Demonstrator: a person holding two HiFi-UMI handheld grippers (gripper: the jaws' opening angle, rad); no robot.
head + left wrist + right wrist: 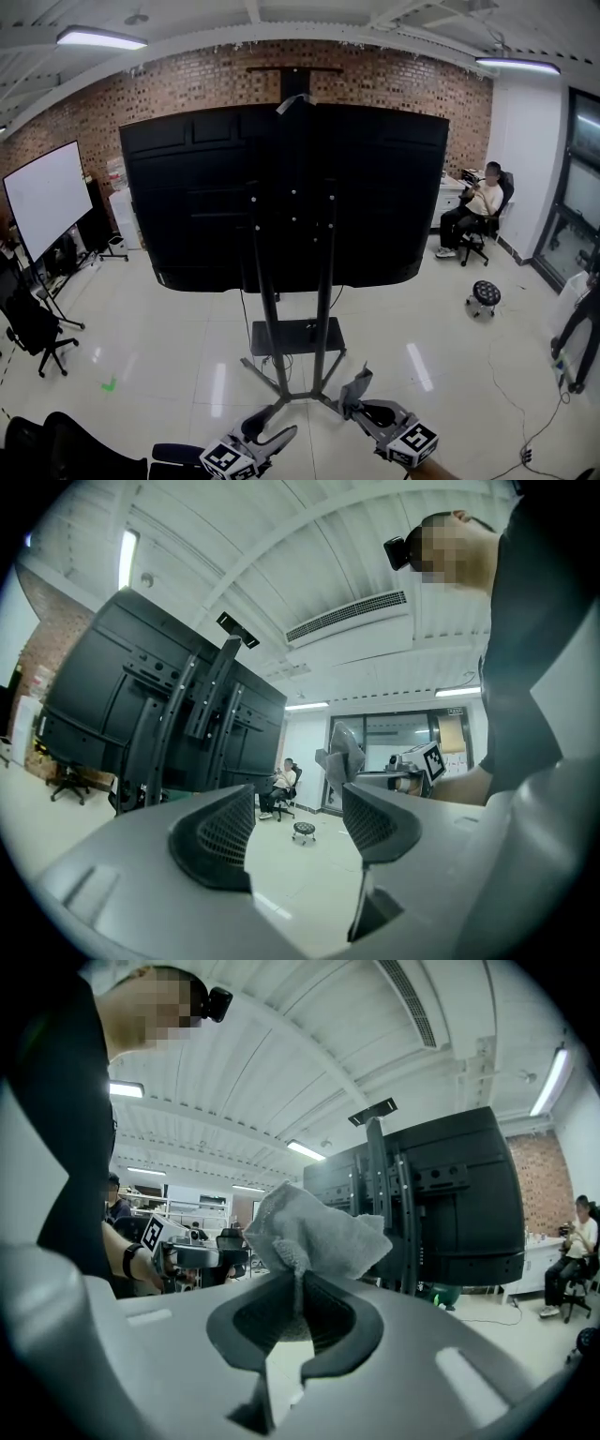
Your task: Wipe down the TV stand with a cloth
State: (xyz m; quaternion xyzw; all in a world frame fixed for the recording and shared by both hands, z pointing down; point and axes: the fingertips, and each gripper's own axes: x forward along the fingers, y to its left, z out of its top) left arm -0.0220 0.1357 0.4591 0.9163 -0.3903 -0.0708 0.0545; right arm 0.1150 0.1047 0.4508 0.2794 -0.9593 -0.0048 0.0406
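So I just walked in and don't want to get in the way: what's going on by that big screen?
A person holds a two-jaw gripper in each hand, facing the back of a large black TV on its black metal wheeled stand. The right gripper is shut on a crumpled grey cloth. The left gripper is open and empty. Both are held low near the stand's base, and wiping looks not yet begun.

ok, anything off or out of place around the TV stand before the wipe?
Nothing much. The TV stand stands upright, the right gripper is shut on the cloth, and the left gripper is open and empty. Only a small green spot shows on the floor at left.
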